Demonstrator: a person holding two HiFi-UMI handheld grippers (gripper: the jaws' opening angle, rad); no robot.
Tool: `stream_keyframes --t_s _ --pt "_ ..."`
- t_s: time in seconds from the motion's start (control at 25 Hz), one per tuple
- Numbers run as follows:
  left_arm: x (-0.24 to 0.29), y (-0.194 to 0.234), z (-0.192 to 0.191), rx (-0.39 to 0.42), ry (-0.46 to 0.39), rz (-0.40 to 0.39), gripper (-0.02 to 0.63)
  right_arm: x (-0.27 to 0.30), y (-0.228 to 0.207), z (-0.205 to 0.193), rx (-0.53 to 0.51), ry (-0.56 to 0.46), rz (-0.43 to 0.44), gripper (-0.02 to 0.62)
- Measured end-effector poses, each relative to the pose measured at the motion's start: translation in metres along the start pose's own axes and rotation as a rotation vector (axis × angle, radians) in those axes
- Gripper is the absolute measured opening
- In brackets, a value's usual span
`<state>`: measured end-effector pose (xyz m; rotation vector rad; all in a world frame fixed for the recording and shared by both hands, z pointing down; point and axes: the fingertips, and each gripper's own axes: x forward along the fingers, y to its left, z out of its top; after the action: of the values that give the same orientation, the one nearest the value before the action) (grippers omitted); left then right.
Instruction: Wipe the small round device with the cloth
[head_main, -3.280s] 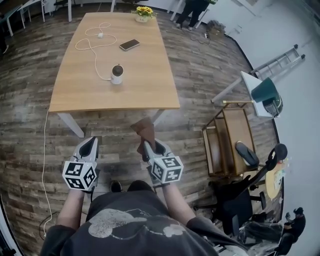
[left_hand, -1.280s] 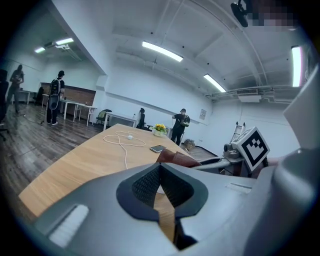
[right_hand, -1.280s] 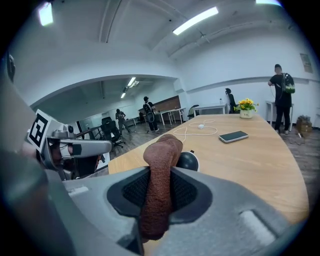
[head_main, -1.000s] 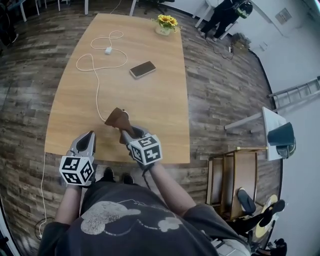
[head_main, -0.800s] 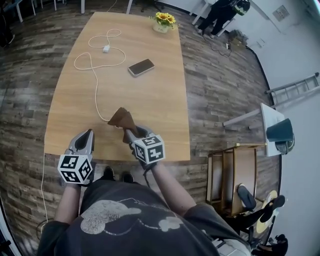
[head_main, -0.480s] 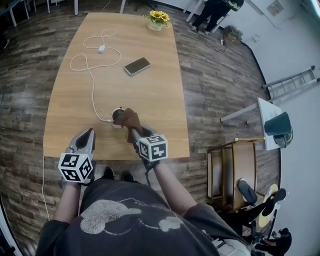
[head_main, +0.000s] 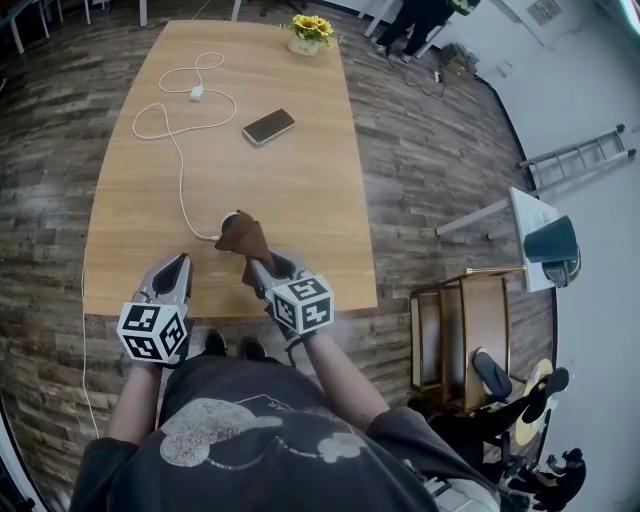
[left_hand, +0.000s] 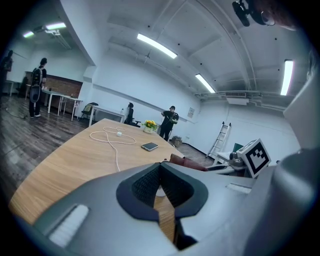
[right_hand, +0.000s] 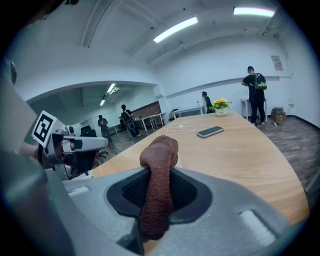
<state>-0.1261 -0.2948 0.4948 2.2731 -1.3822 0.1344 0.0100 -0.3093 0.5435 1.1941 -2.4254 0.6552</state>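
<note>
Right gripper (head_main: 258, 268) clamps the cloth (head_main: 242, 233) at its 12 o'clock, over the device (head_main: 228, 216); left gripper (head_main: 172, 272) closed, empty, at 9 o'clock.

Your cloth (head_main: 243, 235) covers nearly all of the device (head_main: 228, 217), leaving you only a white sliver at the cloth's left, so contact between them can't be judged, and the people (head_main: 400, 14) far beyond the cloth are cut off by the top edge.

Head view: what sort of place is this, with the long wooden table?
Probably an open-plan office or workshop space. There is a long wooden table with a phone on it, strip lights on the ceiling, more desks along the far wall, and a ladder by the wall.
</note>
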Motion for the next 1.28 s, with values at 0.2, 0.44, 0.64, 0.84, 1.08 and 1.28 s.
stream_keyframes --t_s 0.2,0.44,0.64,0.84,1.08,1.28 --pt "0.001 -0.003 -0.004 -0.001 0.011 -0.006 0.017 0.019 0.0 -0.037 0.044 0.141 -0.003 0.078" --pt "-0.006 0.012 -0.004 -0.011 0.005 0.035 0.017 0.03 0.001 -0.066 0.101 0.216 -0.002 0.078" --pt "-0.01 0.02 -0.006 0.012 0.012 0.058 0.017 0.028 0.005 -0.081 0.123 0.259 -0.003 0.078" --pt "-0.009 0.022 -0.014 -0.004 0.027 0.058 0.017 0.022 0.009 -0.09 0.143 0.275 0.001 0.078" --pt "-0.002 0.023 -0.014 -0.009 0.029 0.026 0.017 0.002 0.0 -0.07 0.144 0.201 -0.044 0.078" --pt "0.004 0.024 -0.008 0.009 0.017 -0.005 0.017 -0.021 -0.026 -0.049 0.173 0.104 -0.152 0.078"
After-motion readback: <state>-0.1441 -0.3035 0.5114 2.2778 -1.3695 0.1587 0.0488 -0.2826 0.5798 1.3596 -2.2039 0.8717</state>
